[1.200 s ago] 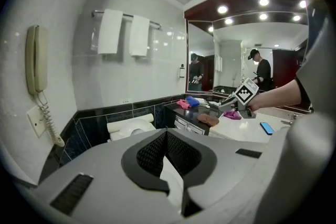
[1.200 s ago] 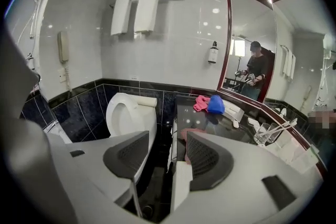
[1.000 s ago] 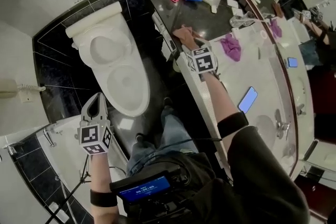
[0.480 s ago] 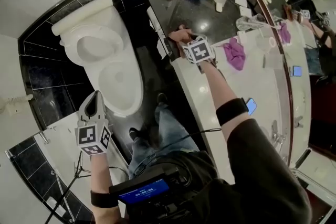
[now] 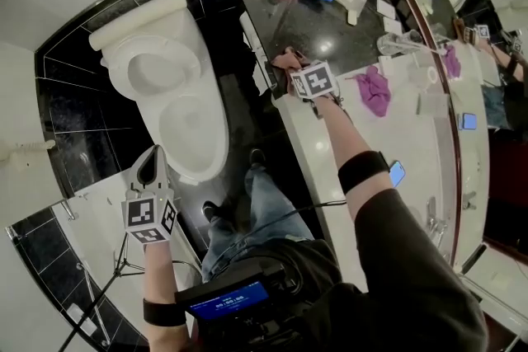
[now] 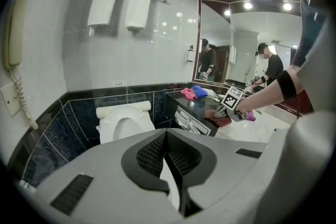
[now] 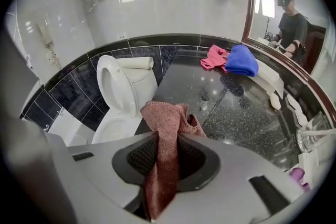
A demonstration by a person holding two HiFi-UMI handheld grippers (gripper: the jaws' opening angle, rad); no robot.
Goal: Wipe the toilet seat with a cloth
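I'm closing my right claw [image 5: 286, 66] on the reddish cloth [image 7: 164, 118], cloth pinched at the black counter's [image 7: 231, 107] edge, left claw [image 5: 152, 163] hanging shut and empty beside the toilet [image 5: 216, 146]

1. Left gripper [image 5: 154, 154] and right gripper [image 5: 289, 67]: pale grey shells, black ribbed pads.
2. Behind each gripper's jaws, a black-and-white marker cube [image 5: 148, 217].
3. Behind the cubes: black wristband [image 5: 161, 312], black armband [image 5: 360, 171], blue jeans [image 5: 268, 206].
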